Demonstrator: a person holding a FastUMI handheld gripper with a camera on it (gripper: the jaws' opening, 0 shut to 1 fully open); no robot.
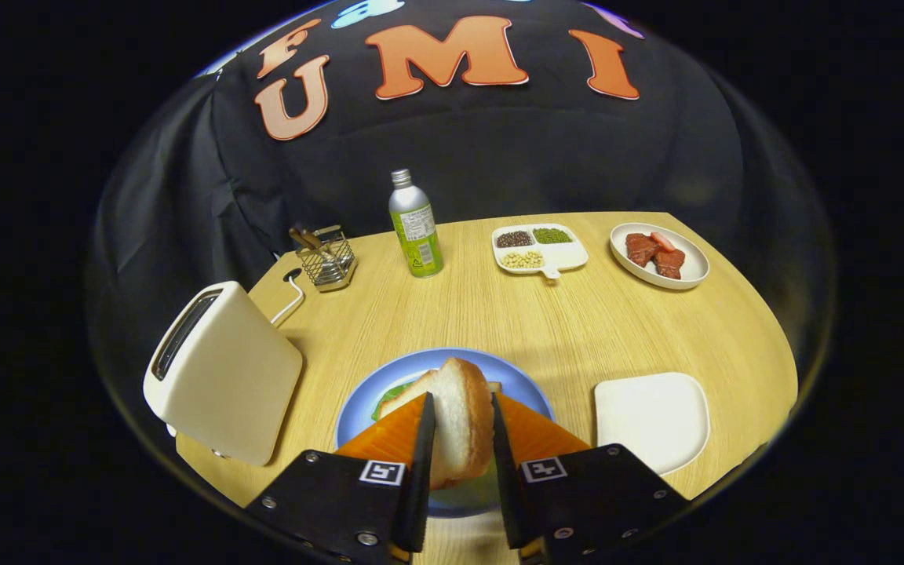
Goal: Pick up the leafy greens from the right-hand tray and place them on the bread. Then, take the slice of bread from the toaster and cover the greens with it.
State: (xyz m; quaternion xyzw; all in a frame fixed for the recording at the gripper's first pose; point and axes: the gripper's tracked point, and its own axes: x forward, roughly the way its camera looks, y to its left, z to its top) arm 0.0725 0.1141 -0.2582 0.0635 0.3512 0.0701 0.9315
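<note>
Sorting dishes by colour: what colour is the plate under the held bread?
Blue, in the gripper view: the plate lies below the bread slice.

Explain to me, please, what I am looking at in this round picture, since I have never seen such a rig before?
A person holds a two-finger tool; the camera rides on it and looks forward along its fingers. Both fingers press on a slice of bread, held on edge above a blue plate where some leafy greens peek out. On the wooden table stand a toaster beside the plate, a white tray, a wire holder, a bottle, a divided dish of beans and a plate of meat.
</note>
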